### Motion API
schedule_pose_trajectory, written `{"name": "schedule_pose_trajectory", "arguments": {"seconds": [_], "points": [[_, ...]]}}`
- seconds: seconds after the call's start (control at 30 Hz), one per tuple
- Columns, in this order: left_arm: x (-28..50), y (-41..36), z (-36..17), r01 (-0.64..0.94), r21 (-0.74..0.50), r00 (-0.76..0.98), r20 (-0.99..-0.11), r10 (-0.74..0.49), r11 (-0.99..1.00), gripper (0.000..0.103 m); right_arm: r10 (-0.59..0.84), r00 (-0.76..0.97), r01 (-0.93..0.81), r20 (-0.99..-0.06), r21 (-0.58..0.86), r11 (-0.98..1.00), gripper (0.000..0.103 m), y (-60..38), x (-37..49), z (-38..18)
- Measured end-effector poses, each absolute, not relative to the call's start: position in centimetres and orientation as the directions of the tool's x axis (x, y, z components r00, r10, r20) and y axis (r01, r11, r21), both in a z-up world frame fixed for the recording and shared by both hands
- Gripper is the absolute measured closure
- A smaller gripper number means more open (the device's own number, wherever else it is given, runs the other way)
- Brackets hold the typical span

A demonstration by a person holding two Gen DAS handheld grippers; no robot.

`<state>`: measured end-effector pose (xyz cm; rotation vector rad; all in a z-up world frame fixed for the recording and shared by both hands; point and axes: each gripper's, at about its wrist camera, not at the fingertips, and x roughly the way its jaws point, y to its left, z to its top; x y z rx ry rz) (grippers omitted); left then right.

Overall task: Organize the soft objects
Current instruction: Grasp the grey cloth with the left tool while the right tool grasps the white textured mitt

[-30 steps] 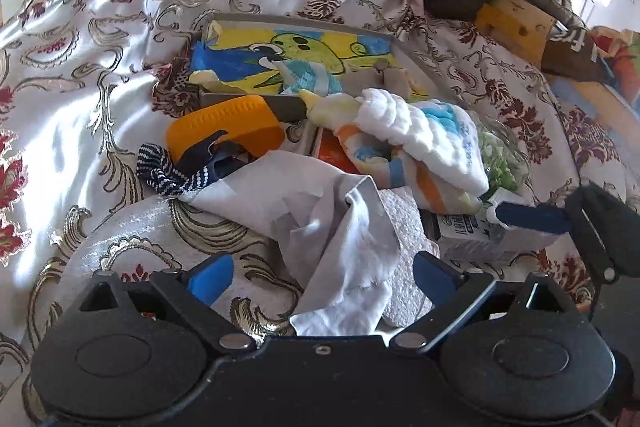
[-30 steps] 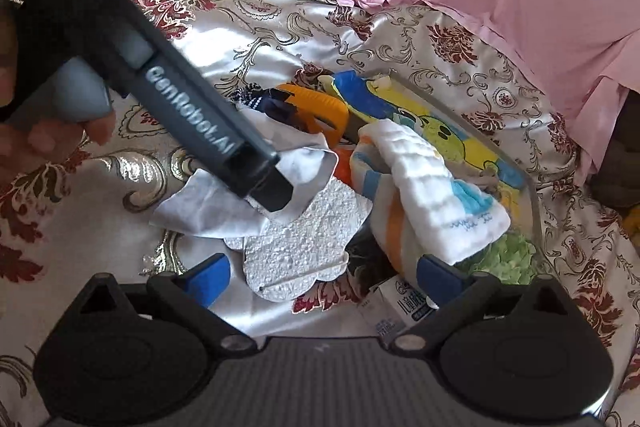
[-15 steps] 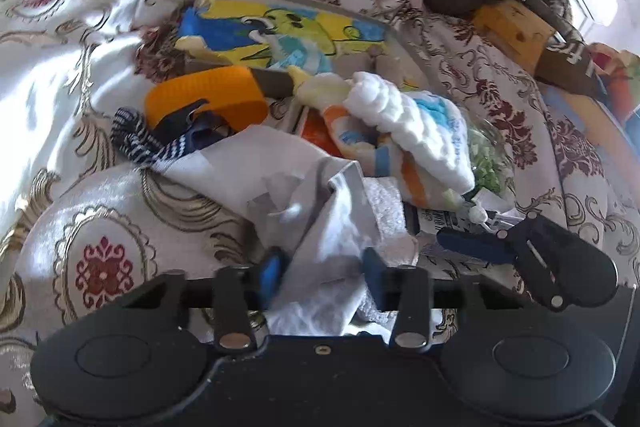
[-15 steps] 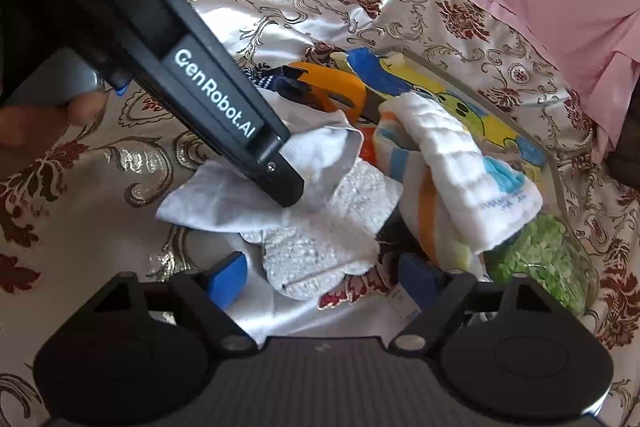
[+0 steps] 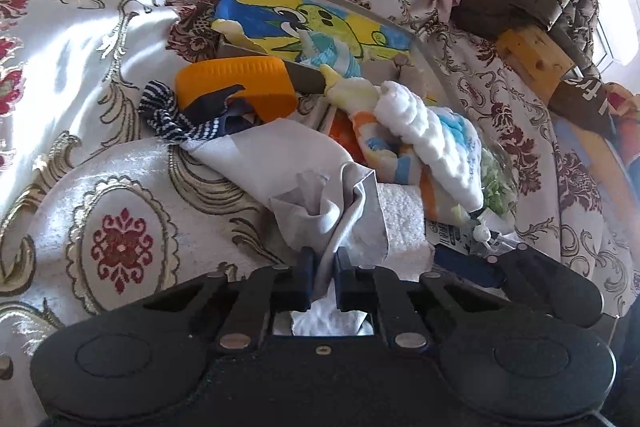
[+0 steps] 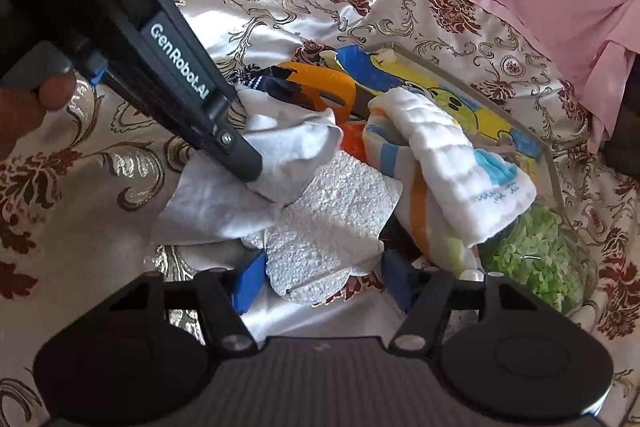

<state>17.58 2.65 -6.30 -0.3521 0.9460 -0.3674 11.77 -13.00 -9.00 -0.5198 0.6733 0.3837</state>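
Grey cloth (image 5: 280,163) pinched upright, left claw (image 5: 322,277).

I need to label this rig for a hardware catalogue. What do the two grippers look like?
Both are matte black handheld units. Each gripper has a wide body with two round raised discs, silver pivot screws on angled linkage bars, and blue finger pads. The left gripper shows white "GenRobot.AI" lettering along its side in the right wrist view. The right gripper has a ribbed top panel. No cables or sleeves show.

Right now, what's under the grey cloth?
A white textured pad pokes out from under the grey cloth, resting on the bedspread. Anything else beneath is covered.
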Motion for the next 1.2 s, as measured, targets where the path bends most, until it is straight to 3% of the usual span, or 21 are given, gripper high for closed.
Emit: {"name": "schedule_pose_trajectory", "arguments": {"seconds": [0.4, 0.5, 0.57, 0.67, 1.0, 1.2], "points": [[16.1, 6.1, -6.0, -0.062, -0.424, 0.483, -0.805, -0.345, 0.903, 0.094, 0.194, 0.651, -0.516, -0.734, -0.24, 0.822, 0.035, -13.4, 10.8, -8.3], [16.3, 5.9, -6.1, -0.049, -0.445, 0.495, -0.789, -0.365, 0.894, 0.079, 0.198, 0.649, -0.521, -0.734, -0.24, 0.819, 0.034, -13.3, 11.0, -8.4], [16.3, 5.7, -5.9, -0.037, -0.464, 0.507, -0.772, -0.383, 0.885, 0.056, 0.204, 0.643, -0.52, -0.739, -0.226, 0.824, 0.032, -13.3, 11.2, -8.5], [16.4, 5.5, -5.8, -0.03, -0.485, 0.518, -0.755, -0.401, 0.874, 0.037, 0.21, 0.636, -0.523, -0.742, -0.216, 0.824, 0.026, -13.2, 11.2, -8.5], [17.7, 2.4, -7.2, 0.077, -0.373, 0.481, -0.799, -0.362, 0.925, 0.023, 0.23, 0.623, -0.53, -0.748, -0.188, 0.827, 0.021, -12.8, 11.9, -8.9], [17.6, 1.8, -7.5, 0.119, -0.315, 0.477, -0.814, -0.332, 0.942, 0.027, 0.226, 0.621, -0.527, -0.751, -0.187, 0.829, 0.023, -12.7, 11.9, -9.1]]}}
